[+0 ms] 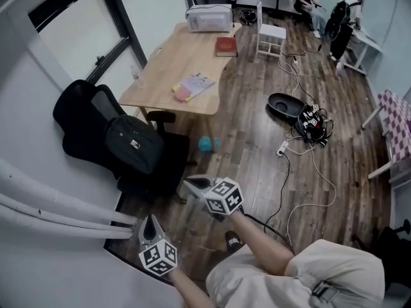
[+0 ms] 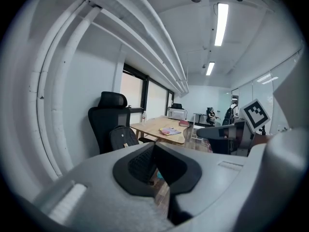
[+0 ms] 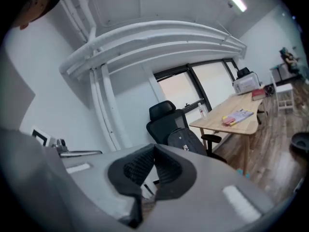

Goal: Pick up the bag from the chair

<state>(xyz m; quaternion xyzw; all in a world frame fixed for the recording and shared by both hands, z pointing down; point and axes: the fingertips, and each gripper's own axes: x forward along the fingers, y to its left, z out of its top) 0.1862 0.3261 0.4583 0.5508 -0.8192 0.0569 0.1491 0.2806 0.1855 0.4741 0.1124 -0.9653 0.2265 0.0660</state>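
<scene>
A black bag (image 1: 133,145) leans upright on the seat of a black office chair (image 1: 83,117) by the window wall. My left gripper (image 1: 149,226) is at the bottom left, shut and empty, a good way short of the chair. My right gripper (image 1: 191,183) is also shut and empty, its tip close to the chair's seat edge. In the left gripper view the bag (image 2: 123,137) sits ahead beyond the shut jaws. In the right gripper view the bag (image 3: 186,140) and chair (image 3: 166,117) lie ahead, right of centre.
A wooden desk (image 1: 186,63) behind the chair carries a white appliance (image 1: 209,18), a red book (image 1: 226,46) and papers (image 1: 192,85). White pipes (image 1: 58,210) run along the wall at left. Cables (image 1: 308,172) and a black item (image 1: 286,104) lie on the floor at right.
</scene>
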